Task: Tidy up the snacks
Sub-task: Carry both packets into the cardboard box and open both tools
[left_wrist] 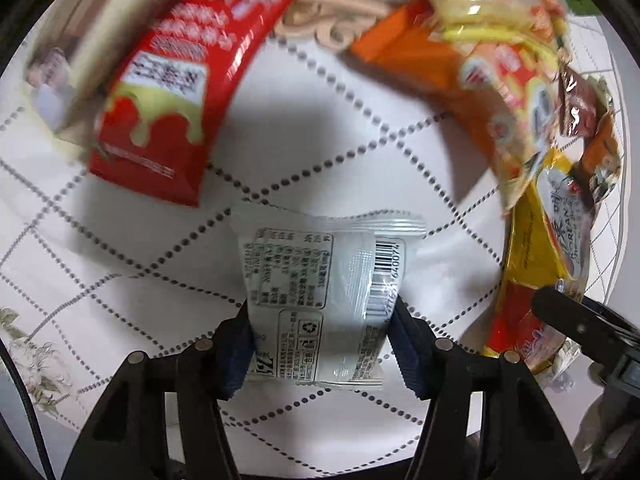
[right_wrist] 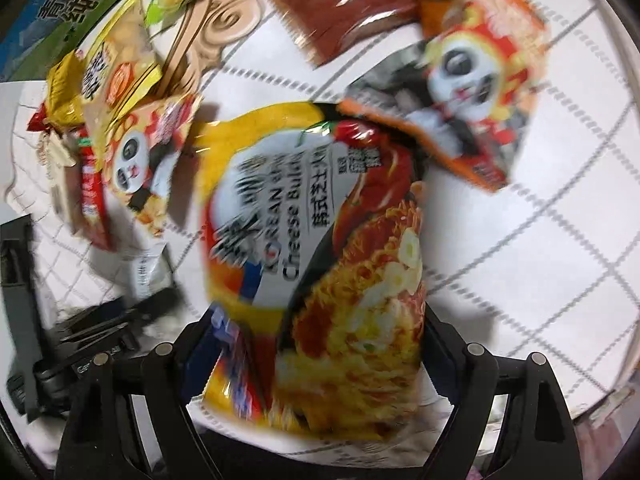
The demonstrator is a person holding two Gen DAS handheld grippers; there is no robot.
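Tabletop (left_wrist: 120, 264), white cover with dotted diamond stitching, served as the reference surface; snacks lay scattered across it.

Largest item: noodle packet (right_wrist: 316, 240), yellow and red, "Cheese" legible. It sat between the jaws of the right hand-held gripper (right_wrist: 320, 332), which stood wide with both pads against the packet's lower sides; judged a grip on the pack. Motion blur left the contact less than certain. Likely light, with a crinkly slippery film and a brittle block inside; best held across the flat width, gently.

Red carton (left_wrist: 160, 92) lay on the tabletop beyond the white sachet, upper left, blurred. Appeared stiff; take by its long sides.

Panda-print packets (right_wrist: 472, 92) lay on the tabletop above and right of the noodle packet. Soft film, probably light.

Smallest: white sachet (left_wrist: 320, 300), barcode side up, pinched between the blue pads of the left hand-held gripper (left_wrist: 322, 344), jaws narrowed onto its lower half. Film was bowed by the squeeze; soft, light, slippery. The mid-body hold looked adequate.
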